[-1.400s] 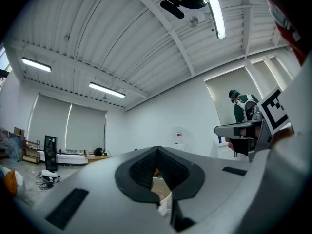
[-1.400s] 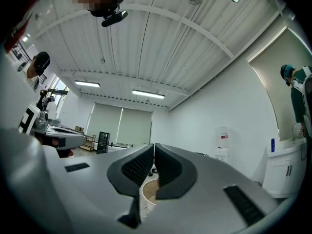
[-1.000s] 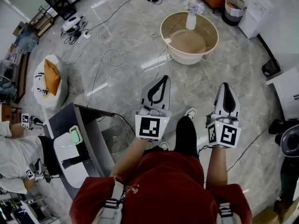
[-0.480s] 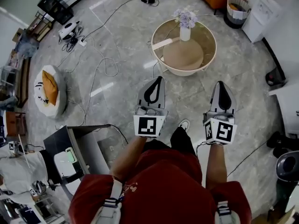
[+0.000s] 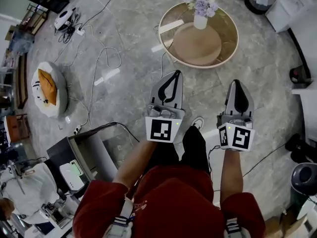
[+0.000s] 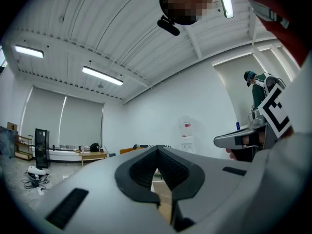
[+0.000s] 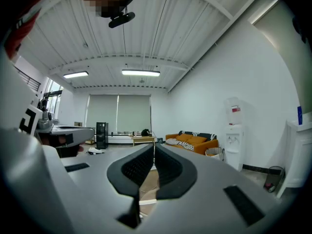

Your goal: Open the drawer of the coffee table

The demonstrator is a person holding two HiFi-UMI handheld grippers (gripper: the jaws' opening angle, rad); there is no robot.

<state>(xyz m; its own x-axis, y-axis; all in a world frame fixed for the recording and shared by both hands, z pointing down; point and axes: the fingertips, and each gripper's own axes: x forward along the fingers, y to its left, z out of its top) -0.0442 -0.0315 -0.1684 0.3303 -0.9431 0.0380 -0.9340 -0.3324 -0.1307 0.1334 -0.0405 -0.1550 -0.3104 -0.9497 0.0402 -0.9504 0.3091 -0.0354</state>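
Coffee table (image 5: 233,46) is what both pairs of jaws are pointing toward. You are holding the left gripper (image 5: 173,78) and right gripper (image 5: 238,86) level, jaws closed on nothing, probably because the drawer is not showing yet. A vase (image 5: 200,21) is sitting near the table's far edge. Cables (image 5: 106,58) are trailing over the marble floor (image 5: 124,24).
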